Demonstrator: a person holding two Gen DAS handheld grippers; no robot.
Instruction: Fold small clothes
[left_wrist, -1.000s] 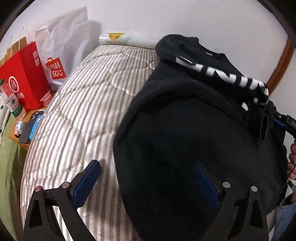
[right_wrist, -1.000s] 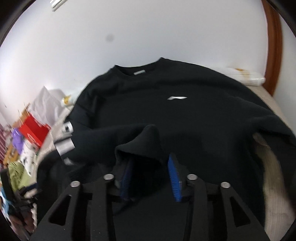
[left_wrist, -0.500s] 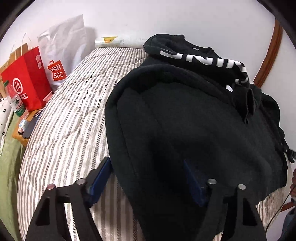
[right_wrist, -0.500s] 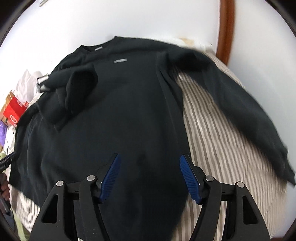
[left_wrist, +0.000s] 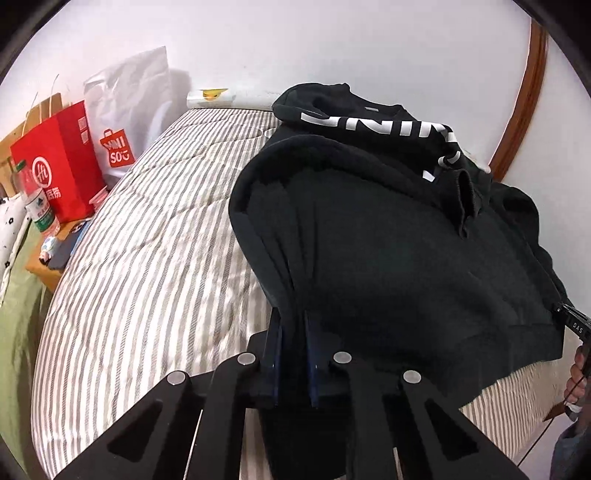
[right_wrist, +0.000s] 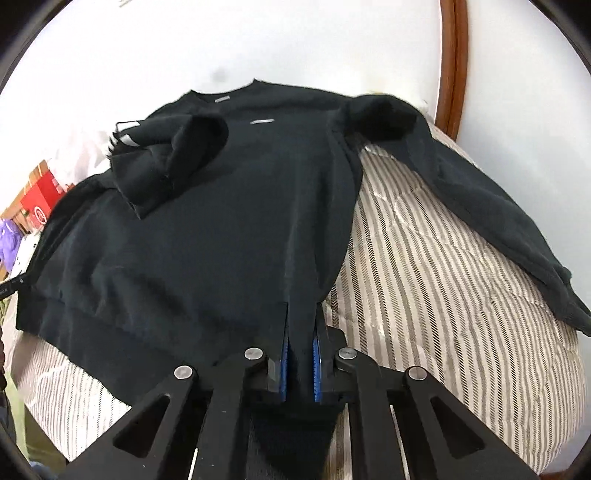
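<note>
Both grippers, left (left_wrist: 293, 347) and right (right_wrist: 301, 354), have closed, fingers now pinching the black sweatshirt's (right_wrist: 221, 229) hem.

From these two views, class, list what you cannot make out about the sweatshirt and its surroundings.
- Left wrist view: the sleeve lettering is cut by folds, unreadable.
- Right wrist view: the chest logo is too small.
- Right wrist view: the red bag is blurred, partly hidden by the sweatshirt.
</note>
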